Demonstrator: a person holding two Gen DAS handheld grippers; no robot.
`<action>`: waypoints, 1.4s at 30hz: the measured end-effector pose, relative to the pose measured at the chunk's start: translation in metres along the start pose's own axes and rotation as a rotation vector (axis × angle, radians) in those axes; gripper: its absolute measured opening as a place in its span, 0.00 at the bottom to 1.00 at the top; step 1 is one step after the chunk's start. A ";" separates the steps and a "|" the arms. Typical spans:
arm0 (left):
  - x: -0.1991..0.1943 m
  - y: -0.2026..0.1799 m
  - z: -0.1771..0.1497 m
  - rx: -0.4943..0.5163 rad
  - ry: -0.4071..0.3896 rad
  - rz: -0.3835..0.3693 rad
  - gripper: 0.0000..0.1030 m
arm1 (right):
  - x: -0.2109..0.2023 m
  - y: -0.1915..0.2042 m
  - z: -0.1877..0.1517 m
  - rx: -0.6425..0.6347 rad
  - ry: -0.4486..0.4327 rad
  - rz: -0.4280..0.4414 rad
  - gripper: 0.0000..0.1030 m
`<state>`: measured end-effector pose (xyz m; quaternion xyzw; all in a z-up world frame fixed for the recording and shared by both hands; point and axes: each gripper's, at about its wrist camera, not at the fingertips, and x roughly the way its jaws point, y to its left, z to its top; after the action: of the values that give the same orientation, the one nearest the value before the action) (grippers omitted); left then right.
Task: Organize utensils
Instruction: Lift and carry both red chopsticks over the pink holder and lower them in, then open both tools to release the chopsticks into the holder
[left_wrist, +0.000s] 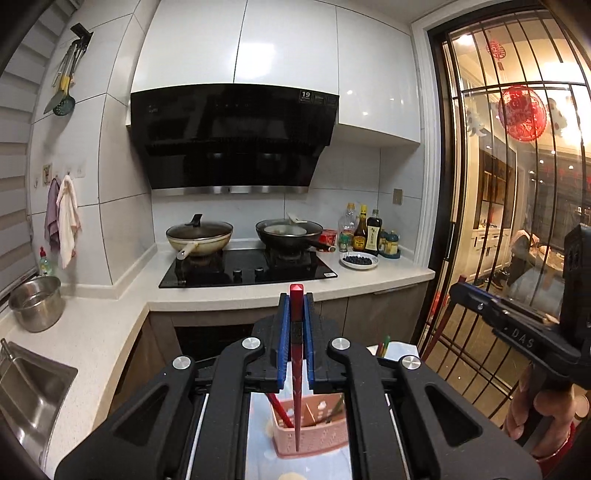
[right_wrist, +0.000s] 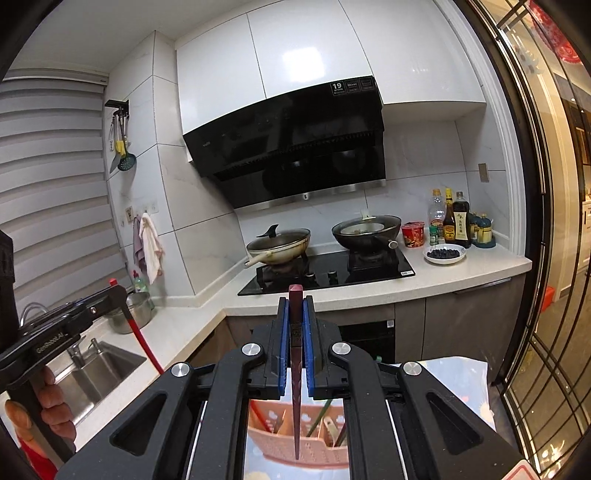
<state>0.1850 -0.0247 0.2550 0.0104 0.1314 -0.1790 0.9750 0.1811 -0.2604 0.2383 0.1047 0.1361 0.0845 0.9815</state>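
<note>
Kitchen: each hand-held gripper (left_wrist: 296, 317) clamps 1 chopstick (left_wrist: 296, 369).

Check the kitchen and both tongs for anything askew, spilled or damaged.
Nothing stands out. Left tongs grip a red chopstick and right tongs a dark chopstick, each pointing tip-down at the pink holder. Both pans sit level on the stove, and no spills show.
</note>
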 end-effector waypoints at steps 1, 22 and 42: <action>0.003 0.003 0.003 -0.002 -0.002 0.001 0.07 | 0.006 0.000 0.002 0.002 0.001 -0.001 0.07; 0.092 0.027 -0.018 -0.050 0.139 -0.005 0.07 | 0.107 0.000 -0.022 -0.013 0.135 -0.063 0.07; 0.080 0.034 -0.031 -0.078 0.121 0.124 0.78 | 0.088 0.016 -0.032 -0.042 0.104 -0.097 0.54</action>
<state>0.2614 -0.0189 0.2035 -0.0088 0.1962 -0.1119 0.9741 0.2528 -0.2217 0.1900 0.0728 0.1902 0.0449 0.9780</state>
